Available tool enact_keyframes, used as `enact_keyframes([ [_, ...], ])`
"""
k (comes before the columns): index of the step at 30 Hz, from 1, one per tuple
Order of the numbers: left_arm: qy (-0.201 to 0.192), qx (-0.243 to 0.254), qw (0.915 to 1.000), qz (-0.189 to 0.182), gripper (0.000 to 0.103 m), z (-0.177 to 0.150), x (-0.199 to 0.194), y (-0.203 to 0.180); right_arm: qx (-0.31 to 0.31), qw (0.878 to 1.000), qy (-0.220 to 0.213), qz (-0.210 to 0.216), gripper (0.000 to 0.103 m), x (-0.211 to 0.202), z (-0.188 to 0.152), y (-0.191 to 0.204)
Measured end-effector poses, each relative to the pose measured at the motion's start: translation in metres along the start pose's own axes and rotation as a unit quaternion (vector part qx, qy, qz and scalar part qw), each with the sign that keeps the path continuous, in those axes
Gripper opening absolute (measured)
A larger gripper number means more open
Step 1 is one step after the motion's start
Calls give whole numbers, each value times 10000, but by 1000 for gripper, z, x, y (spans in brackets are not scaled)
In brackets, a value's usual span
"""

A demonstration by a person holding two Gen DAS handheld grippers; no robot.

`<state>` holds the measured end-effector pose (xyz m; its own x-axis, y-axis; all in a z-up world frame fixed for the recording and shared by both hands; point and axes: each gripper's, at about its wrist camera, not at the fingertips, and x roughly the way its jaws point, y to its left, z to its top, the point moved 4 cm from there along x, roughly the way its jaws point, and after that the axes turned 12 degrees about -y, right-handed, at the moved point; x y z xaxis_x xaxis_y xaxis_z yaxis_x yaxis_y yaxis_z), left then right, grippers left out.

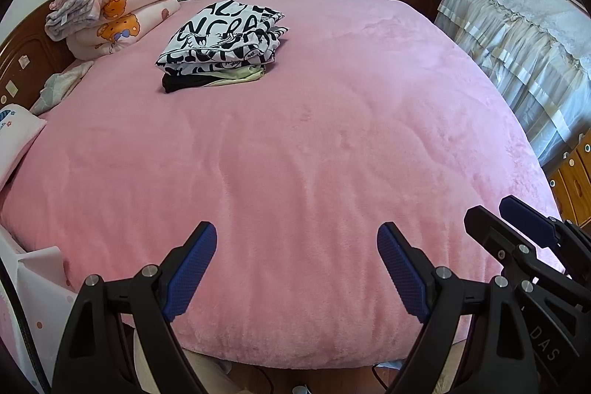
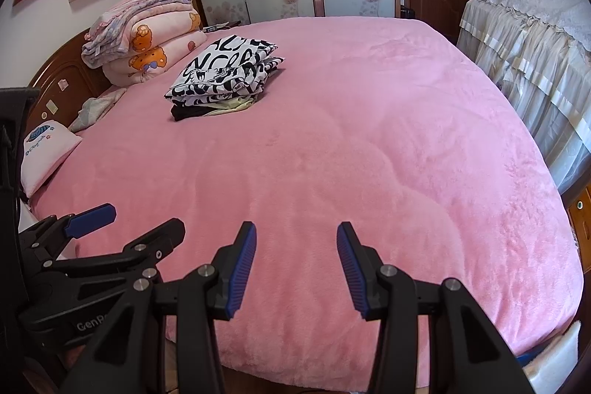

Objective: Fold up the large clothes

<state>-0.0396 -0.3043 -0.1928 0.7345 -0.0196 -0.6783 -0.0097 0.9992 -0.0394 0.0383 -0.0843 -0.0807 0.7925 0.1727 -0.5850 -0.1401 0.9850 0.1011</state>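
- The stack of folded clothes [image 1: 221,47] lay on the far left part of the bed, its top piece a black-and-white lettered garment [image 2: 225,69] resting on a pale yellow one and a black one.
- It sat near, but apart from, the rolled bear-print quilts [image 1: 122,13] against the wooden headboard [image 1: 26,61].
- The pink plush bedspread [image 1: 314,154] lay bare between the stack and the near edge; no unfolded garment showed in either view.
- The left gripper [image 1: 296,239] hovered over the near edge with its jaws wide and nothing between them.
- The right gripper [image 2: 296,239] hung just beside it on the right, jaws about half spread, also empty.
- Judged from this, one fold was finished and stacked, and the work stood between garments.
- The next move would likely call for fetching another large piece from outside these views and spreading it flat on the bare near area, clear of the stack.
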Motion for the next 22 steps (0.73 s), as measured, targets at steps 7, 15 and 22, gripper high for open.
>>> enact_keyframes([
  [7,25,-1,10000,-38,88,0,4,1,-2,10000,8,3,46,0,0,0],
  [15,49,-15,10000,-58,88,-1,5,2,2,10000,18,-6,46,-1,1,0],
  [22,82,-25,9999,-53,88,-4,6,1,4,10000,24,-9,46,-1,1,0],
])
